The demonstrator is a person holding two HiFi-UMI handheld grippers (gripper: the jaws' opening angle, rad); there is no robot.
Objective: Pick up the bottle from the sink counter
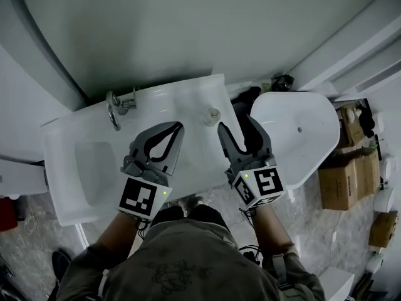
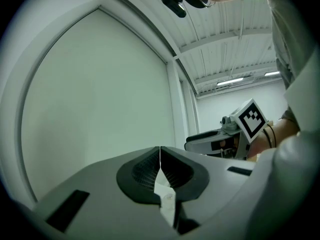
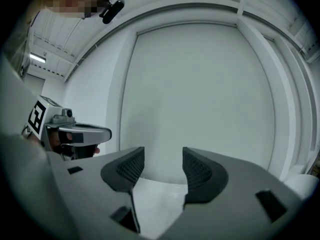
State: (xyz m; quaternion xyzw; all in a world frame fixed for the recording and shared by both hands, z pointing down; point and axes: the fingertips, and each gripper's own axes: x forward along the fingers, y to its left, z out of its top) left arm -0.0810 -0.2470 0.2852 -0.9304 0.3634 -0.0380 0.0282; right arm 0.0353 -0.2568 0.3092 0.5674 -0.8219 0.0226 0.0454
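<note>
A small pale bottle (image 1: 212, 115) stands on the white sink counter (image 1: 182, 99), seen from above near its right end. My left gripper (image 1: 178, 126) hovers over the counter to the bottle's left, its jaws closed tip to tip with nothing between them (image 2: 160, 156). My right gripper (image 1: 239, 125) is just right of the bottle and a little nearer to me, jaws apart and empty (image 3: 162, 166). The bottle sits slightly beyond the tip of its left finger (image 1: 221, 129), not between the jaws. Both gripper views look at the pale wall, and neither clearly shows the bottle.
A chrome faucet (image 1: 119, 106) stands at the counter's back left above the sink basin (image 1: 94, 168). A white rounded fixture (image 1: 301, 133) lies right of the counter. Cardboard boxes (image 1: 348, 174) stand on the floor at far right. The wall rises behind the counter.
</note>
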